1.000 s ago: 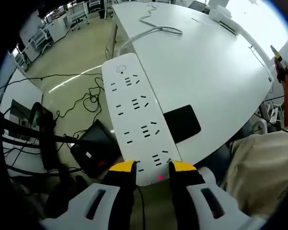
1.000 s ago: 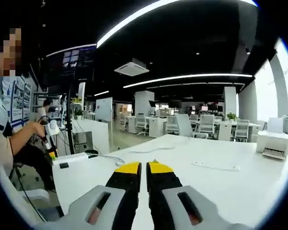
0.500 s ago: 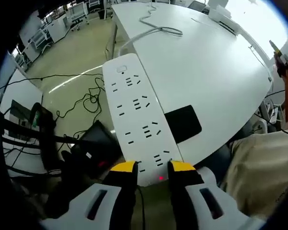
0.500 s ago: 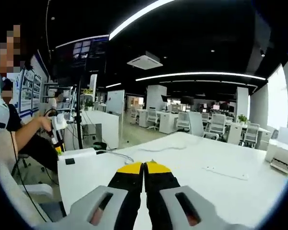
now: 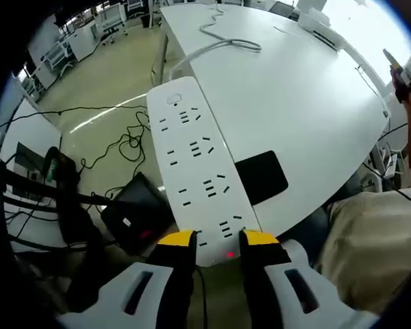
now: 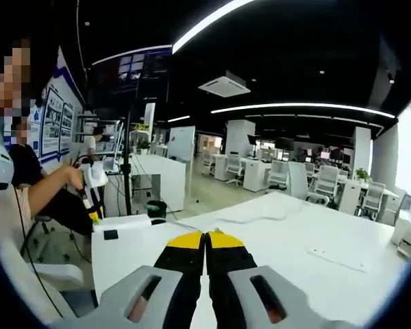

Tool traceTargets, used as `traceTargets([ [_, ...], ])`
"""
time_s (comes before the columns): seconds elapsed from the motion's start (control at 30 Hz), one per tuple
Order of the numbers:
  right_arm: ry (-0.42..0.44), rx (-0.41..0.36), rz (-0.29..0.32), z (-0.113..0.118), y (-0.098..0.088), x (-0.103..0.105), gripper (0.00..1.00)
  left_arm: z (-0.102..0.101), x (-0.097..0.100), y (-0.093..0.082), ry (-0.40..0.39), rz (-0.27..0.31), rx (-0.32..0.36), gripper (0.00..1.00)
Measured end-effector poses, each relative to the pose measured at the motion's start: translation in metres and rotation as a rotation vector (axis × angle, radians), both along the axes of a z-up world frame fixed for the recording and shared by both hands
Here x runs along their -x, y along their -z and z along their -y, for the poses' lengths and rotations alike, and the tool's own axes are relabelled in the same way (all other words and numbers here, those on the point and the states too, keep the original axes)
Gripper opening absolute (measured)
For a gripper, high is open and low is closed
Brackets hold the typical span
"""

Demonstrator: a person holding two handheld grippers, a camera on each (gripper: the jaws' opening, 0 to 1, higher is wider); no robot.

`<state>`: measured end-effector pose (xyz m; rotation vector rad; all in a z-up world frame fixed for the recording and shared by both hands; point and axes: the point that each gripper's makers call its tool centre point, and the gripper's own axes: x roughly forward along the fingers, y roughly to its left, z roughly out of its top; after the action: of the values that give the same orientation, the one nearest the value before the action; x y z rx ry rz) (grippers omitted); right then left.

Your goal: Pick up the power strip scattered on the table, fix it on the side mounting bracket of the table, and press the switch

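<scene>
Left gripper [image 5: 218,238] has its jaws clamped on the near end of the power strip [image 5: 200,168], which lies along the side edge of the bench [image 5: 294,103], red switch light showing between the jaws; right gripper [image 6: 205,241] is up over the bench with jaws closed on nothing. Looks like the mounting step: the bracket itself isn't discernible, so I can't confirm it's seated. Next: push the strip fully home, release, then press the switch with closed jaws.
</scene>
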<state>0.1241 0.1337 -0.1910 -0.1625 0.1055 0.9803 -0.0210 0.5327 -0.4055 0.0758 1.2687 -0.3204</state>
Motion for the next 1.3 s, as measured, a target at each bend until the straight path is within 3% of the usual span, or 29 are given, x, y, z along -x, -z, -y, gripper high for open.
traceTargets([
  [0.47, -0.082, 0.035, -0.011, -0.04, -0.006, -0.002, 0.0, 0.001, 0.0, 0.001, -0.005, -0.009, -0.009, 0.3],
  [1.3, -0.249, 0.117, -0.017, -0.147, 0.001, 0.008, 0.0, 0.006, 0.003, -0.001, -0.001, -0.035, -0.026, 0.3],
])
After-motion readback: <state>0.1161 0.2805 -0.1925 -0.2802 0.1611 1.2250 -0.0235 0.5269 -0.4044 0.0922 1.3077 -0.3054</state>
